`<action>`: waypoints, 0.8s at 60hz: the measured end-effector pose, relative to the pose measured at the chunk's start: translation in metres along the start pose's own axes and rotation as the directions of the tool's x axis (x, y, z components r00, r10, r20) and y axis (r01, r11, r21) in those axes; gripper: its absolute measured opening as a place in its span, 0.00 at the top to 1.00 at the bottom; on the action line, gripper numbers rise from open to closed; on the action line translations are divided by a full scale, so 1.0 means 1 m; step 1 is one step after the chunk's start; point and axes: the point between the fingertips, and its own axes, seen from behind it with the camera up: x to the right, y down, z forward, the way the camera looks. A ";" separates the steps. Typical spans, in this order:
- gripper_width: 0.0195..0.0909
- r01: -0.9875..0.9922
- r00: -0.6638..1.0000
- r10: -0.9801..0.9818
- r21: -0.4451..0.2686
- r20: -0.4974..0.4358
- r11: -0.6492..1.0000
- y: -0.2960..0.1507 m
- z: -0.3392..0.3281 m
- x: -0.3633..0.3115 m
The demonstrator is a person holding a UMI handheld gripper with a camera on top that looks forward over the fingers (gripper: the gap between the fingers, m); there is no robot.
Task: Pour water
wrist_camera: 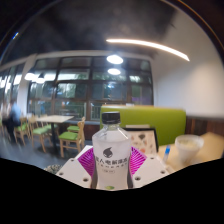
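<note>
My jaws grip the capped water bottle (111, 145) upright, with the white cup (187, 150) to its right, so pouring looks not yet begun.

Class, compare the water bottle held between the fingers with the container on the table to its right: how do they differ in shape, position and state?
The water bottle is tall and narrow with a white cap; the container is low and wide. The bottle sits between the fingers of the hand-held gripper, which press on it; the container rests apart on the table, beyond them. The bottle carries a pink-and-white label; the container looks plain and pale. Both stand upright.
</note>
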 end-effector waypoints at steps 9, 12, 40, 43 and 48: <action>0.70 -0.077 0.997 0.077 -0.011 -0.013 0.997 0.039 0.004 0.017; 0.70 -0.075 0.997 0.076 -0.007 0.006 0.997 0.039 -0.002 0.011; 0.12 -0.062 0.997 0.067 -0.170 0.027 0.984 0.076 0.002 0.009; 0.09 -0.073 0.997 0.078 -0.161 0.028 0.984 0.071 -0.003 0.008; 0.11 -0.064 0.997 0.070 -0.148 0.040 0.987 0.051 -0.031 0.011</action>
